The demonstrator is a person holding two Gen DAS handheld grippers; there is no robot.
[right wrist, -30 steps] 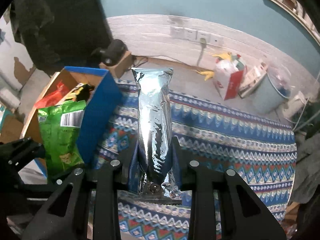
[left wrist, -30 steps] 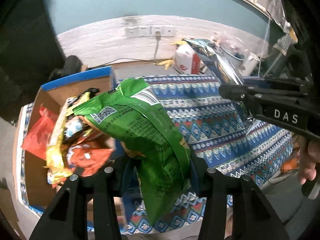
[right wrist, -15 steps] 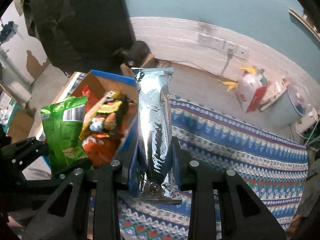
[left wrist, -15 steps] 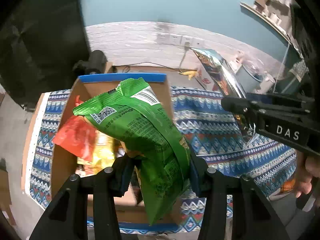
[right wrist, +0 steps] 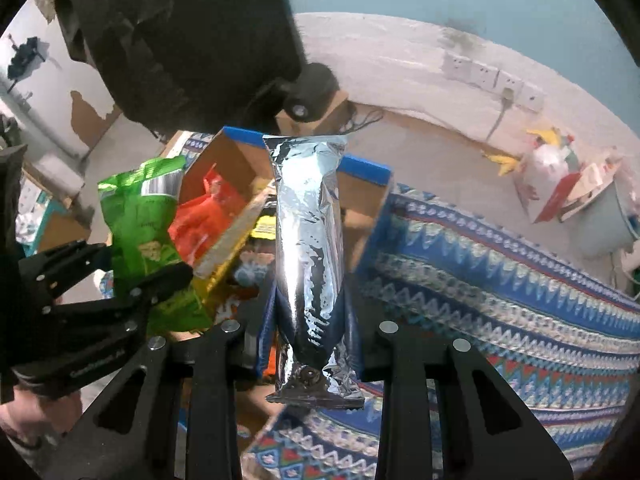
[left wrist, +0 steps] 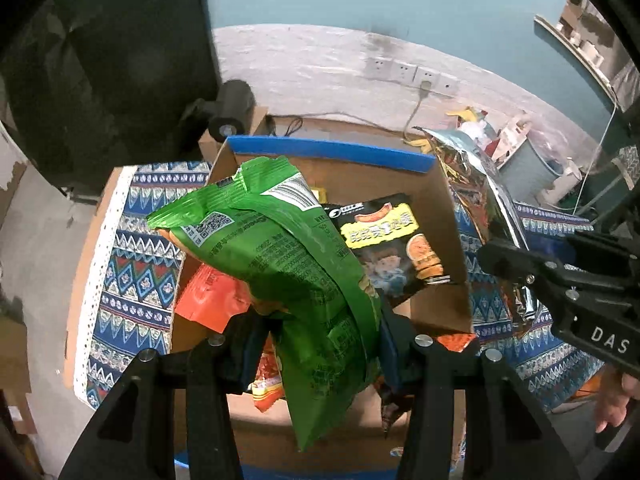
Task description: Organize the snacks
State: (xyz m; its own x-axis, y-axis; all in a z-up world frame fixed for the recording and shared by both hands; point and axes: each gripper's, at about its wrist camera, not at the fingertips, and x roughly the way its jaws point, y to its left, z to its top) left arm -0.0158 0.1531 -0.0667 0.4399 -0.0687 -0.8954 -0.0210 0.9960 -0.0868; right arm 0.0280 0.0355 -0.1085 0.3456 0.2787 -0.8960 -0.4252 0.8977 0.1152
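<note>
Jaws, left gripper (left wrist: 320,344): clamped on green snack bag (left wrist: 280,264), held above open cardboard box (left wrist: 332,150). Jaws, right gripper (right wrist: 310,332): pressed together on silver foil packet (right wrist: 310,240), upright, over box's right wall. Box contents: black snack bag (left wrist: 394,248), orange packet (left wrist: 212,300). Box stands on patterned blue cloth (right wrist: 500,300). Wall sockets (left wrist: 408,72) behind.
</note>
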